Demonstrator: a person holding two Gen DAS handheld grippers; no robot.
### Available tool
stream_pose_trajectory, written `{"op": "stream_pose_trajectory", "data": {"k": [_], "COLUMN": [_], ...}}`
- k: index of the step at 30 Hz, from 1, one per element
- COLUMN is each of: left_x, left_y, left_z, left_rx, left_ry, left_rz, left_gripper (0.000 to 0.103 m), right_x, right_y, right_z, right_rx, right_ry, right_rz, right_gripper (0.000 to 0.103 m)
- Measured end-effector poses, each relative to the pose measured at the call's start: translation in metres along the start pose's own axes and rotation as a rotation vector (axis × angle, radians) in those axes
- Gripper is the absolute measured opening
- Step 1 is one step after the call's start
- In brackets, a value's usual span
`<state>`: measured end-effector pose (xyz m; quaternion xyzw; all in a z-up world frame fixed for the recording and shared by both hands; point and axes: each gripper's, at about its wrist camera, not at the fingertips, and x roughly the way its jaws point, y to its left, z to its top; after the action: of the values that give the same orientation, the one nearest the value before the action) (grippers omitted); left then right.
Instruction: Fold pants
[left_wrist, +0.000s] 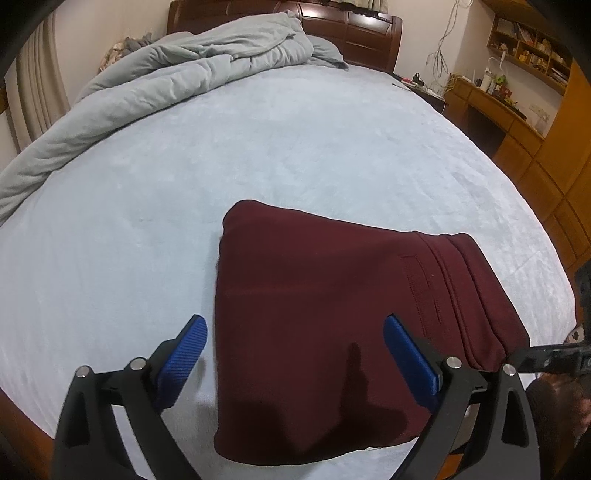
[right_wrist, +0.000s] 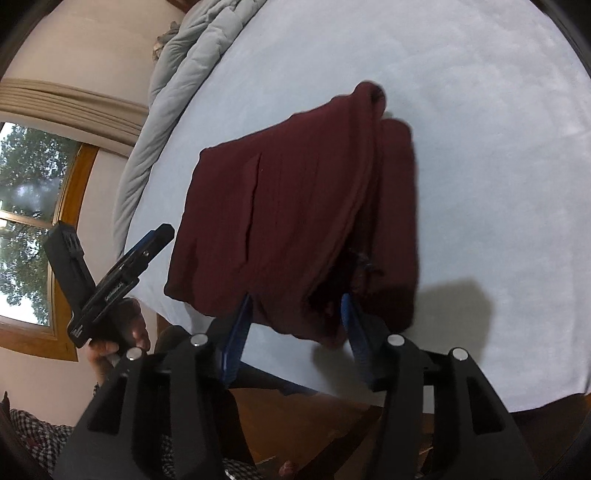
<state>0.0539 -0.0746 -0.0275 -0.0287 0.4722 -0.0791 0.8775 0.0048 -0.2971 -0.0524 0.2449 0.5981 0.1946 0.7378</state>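
Observation:
Dark red pants (left_wrist: 325, 317) lie folded in a compact rectangle on the pale blue bed sheet (left_wrist: 258, 147), near the bed's front edge. My left gripper (left_wrist: 295, 339) is open, its blue pads spread over the left part of the pants, one pad off the cloth. It holds nothing. In the right wrist view the pants (right_wrist: 295, 214) show their waistband end toward me. My right gripper (right_wrist: 295, 310) is open, its blue fingertips (right_wrist: 349, 314) at the near edge of the folded layers. The left gripper (right_wrist: 147, 247) shows at the left, off the cloth.
A grey duvet (left_wrist: 166, 74) is bunched along the bed's far left side by the dark wooden headboard (left_wrist: 369, 33). A wooden desk and shelves (left_wrist: 517, 92) stand at the right. A window (right_wrist: 29, 221) is on the wall. The wooden bed frame (right_wrist: 295, 417) lies below my right gripper.

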Motion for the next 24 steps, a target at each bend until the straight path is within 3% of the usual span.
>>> {"op": "stream_pose_trajectory", "data": {"k": [4,10,20,24], "left_x": [-0.001,0.001,0.011,0.019], "left_y": [-0.002,-0.003,0.036,0.054], "left_z": [0.000,-0.001,-0.005,-0.010], "left_rx": [0.006,0.008,-0.095,-0.123], "left_ry": [0.001,0.008,0.051,0.096], "left_rz": [0.008,0.015,0.034,0.006], "left_gripper": [0.097,0.099,0.099,0.099], "right_x": [0.014,0.012,-0.021,0.005], "right_y": [0.000,0.007,0.009,-0.012], "right_z": [0.005,0.007,0.004,-0.004], "right_rx": [0.028,-0.004,-0.028,0.024], "right_ry": [0.010,-0.019,-0.083,-0.011], "right_rz": [0.029,0.041,0.014,-0.003], "right_gripper": [0.050,0.025,0.020,0.020]}}
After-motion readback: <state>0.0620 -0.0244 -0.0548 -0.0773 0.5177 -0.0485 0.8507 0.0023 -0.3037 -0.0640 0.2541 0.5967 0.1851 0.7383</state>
